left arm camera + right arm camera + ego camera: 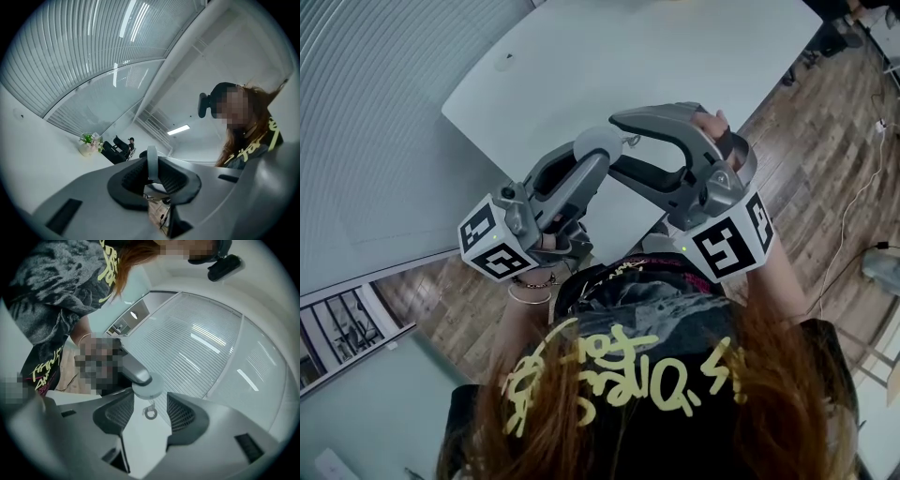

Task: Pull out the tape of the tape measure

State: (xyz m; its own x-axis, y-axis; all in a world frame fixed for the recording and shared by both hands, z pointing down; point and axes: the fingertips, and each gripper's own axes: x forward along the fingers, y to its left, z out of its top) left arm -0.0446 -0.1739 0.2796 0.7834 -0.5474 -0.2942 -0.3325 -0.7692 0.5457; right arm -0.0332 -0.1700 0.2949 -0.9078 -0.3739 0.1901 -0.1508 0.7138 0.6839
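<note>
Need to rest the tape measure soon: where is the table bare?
The table is bare past the left gripper and right gripper, out to its far edge, save one small dark speck. Crowded only at the near edge, where both meet at the tape measure.

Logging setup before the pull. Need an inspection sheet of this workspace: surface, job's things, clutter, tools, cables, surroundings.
Surface: white table, one small dark speck.
Job's things: round pale tape measure held in the air; its pull ring hangs just below, no tape visibly drawn.
Clutter: nothing seen.
Grippers: left tool shut on the tape measure; right tool open, ring between its jaws, untouched.
Cables: white cable on the floor.
Surroundings: wood floor, slatted glass wall, flowers.
</note>
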